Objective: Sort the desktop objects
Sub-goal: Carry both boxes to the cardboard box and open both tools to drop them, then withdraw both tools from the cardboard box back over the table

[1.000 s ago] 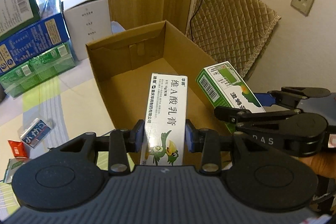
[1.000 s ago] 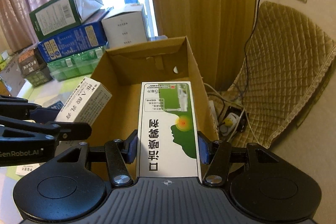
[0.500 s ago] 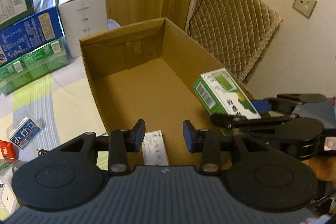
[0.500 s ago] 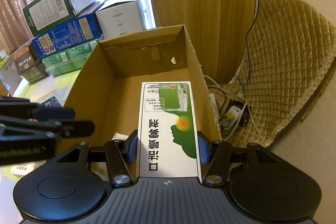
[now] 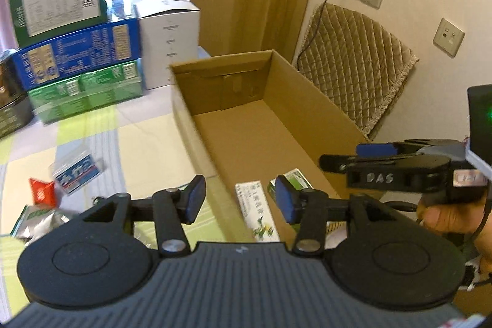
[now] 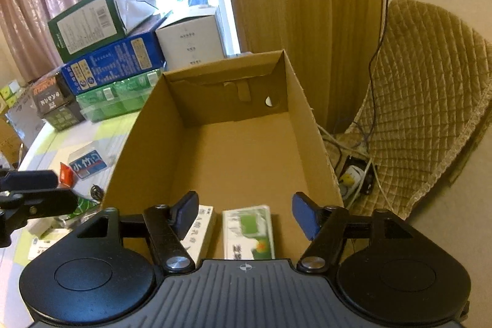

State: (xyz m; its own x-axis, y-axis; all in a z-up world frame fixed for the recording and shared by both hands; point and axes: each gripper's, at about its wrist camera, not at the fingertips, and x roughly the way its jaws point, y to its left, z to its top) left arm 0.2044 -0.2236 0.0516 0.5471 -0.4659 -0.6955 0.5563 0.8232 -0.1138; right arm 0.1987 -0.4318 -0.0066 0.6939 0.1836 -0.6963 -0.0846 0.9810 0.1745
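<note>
- The right gripper [image 6: 246,214] hangs with jaws spread and empty above the near end of the cardboard box [image 6: 310,128].
- Under it lie two cartons side by side: a white ointment box [image 6: 201,228] and a green-and-white medicine box [image 6: 249,231], print blurred.
- The left gripper [image 5: 236,199] is likewise agape, holding nothing.
- On the table, a clear packet reads "小竹口" [image 6: 87,164].
- Farther off, a dark box [image 6: 49,96] is lettered "HONGMA".

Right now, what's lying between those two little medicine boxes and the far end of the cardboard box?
Nothing: in the right wrist view, bare cardboard floor runs from the white carton and green carton to the cardboard box's far wall.
</note>
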